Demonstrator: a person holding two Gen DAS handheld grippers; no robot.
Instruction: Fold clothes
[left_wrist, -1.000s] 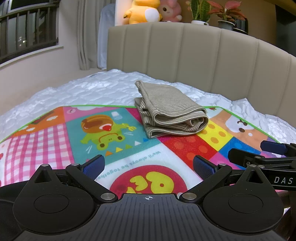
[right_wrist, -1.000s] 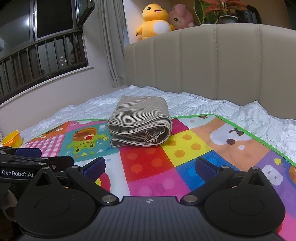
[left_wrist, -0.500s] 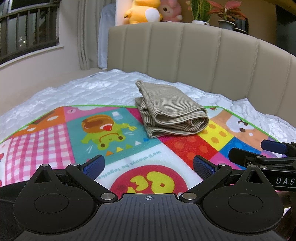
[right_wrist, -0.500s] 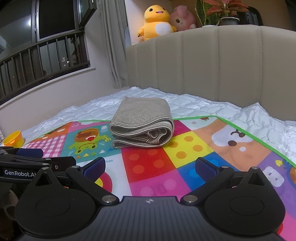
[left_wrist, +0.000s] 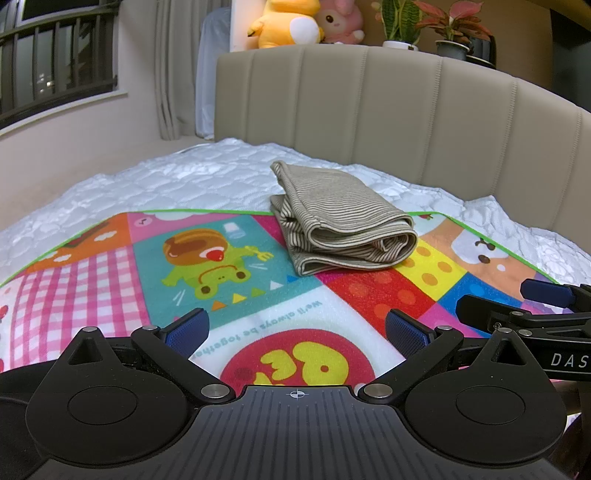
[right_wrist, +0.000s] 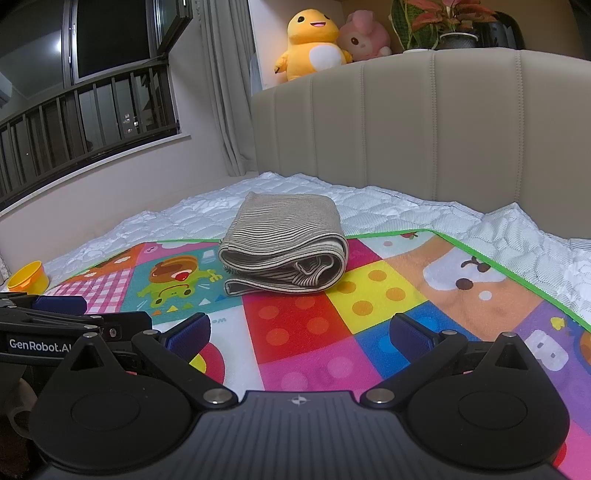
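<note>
Striped garment (left_wrist: 343, 218) is folded into a chunky bundle and sits at the far edge of the colourful play mat (left_wrist: 229, 280), partly hanging over onto the white quilted mattress (left_wrist: 177, 184) behind it. Grey/beige w/ thin stripes, rolled layers showing on the side facing the right wrist cam (right_wrist: 284, 245).

Left gripper (left_wrist: 295, 328) is low over the near part of the mat, jaws spread wide w/ nothing between them, blue pads (left_wrist: 186, 326) well apart. Right gripper (right_wrist: 301, 328) same deal: wide apart, empty, also hanging near the front of the mat. Neither one touches the garment, both are well short of it. Each gripper shows up at the edge of the other's view, so they're side by side.

Bg stuff: beige padded headboard (left_wrist: 406, 122) behind the mattress, yellow duck plush (right_wrist: 312, 44) and pink bunny plush (right_wrist: 364, 35) up on the ledge above it, plus a couple of potted plants (left_wrist: 448, 33). Small yellow cup (right_wrist: 27, 275) sits at the left side of the bed in the right cam. Window w/ dark railing (right_wrist: 92, 114) and a curtain (right_wrist: 225, 92) on the left wall.
</note>
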